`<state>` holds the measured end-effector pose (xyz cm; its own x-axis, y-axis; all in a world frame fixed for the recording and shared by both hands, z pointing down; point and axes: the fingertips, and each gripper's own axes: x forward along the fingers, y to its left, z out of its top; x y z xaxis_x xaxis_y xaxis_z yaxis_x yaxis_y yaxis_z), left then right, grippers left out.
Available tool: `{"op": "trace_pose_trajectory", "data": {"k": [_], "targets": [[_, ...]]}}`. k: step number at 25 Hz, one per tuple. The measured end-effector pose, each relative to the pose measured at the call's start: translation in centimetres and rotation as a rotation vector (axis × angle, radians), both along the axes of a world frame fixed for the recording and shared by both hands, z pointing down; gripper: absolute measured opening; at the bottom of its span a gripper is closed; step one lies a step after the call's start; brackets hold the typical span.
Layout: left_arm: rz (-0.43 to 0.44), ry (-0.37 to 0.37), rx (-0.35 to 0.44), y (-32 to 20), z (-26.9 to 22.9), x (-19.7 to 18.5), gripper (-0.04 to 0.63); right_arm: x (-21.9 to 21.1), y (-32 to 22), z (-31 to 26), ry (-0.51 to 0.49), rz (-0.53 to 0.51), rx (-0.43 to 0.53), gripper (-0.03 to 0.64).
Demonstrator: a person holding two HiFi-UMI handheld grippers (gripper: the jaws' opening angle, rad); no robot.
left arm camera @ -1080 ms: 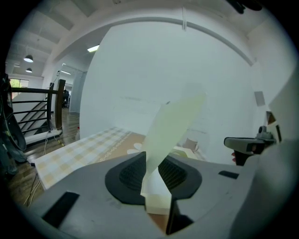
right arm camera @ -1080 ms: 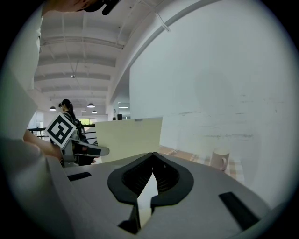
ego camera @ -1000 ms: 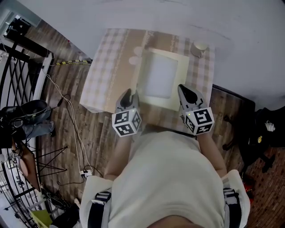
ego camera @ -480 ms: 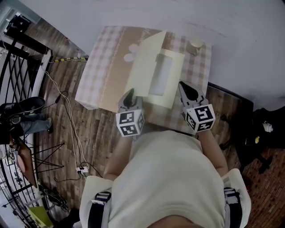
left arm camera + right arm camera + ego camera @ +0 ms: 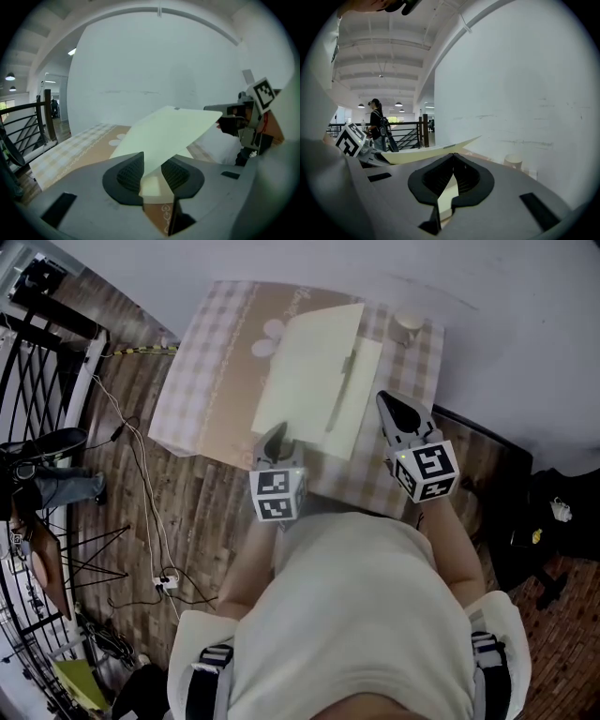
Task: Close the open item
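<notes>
The flat cream box [image 5: 364, 381] lies in the middle of the checked worktop [image 5: 202, 381], with a cup [image 5: 406, 327] at the far right corner. A second ago its pale inside faced up in full view; now the lid [image 5: 309, 362] slants over most of it, still raised on the right, and only a strip along the right side shows. The left tool [image 5: 275, 437] has just been widening its jaws, which stand partly apart with the lid's near left corner loosely between them, while the right tool [image 5: 386, 401], jaws together and holding nothing, sits just beside the box's near right corner.
</notes>
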<state>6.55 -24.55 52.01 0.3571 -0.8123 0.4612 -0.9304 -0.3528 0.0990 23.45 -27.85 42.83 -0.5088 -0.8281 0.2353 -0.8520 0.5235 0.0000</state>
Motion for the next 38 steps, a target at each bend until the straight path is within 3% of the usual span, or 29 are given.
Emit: {"op": "trace_pose_trajectory", "data": {"k": [12,18,27,38], "targets": [[0.083,-0.147,-0.049,1.3,2.7,2.8,0.109,-0.9,-3.3,1.1,-0.004,-0.076,-0.028,0.0],[0.099,-0.172,-0.078,1.4,3.9,2.8,0.11,-2.3,-5.5,2.5,0.036,-0.111,-0.068,0.0],[0.097,-0.147,-0.096,1.4,4.0,3.0,0.117,-2.9,-6.0,8.3,0.178,-0.158,-0.183,0.0],[0.102,-0.225,-0.123,1.4,4.9,3.4,0.13,-2.2,-6.0,12.4,0.202,-0.158,-0.25,0.0]]}}
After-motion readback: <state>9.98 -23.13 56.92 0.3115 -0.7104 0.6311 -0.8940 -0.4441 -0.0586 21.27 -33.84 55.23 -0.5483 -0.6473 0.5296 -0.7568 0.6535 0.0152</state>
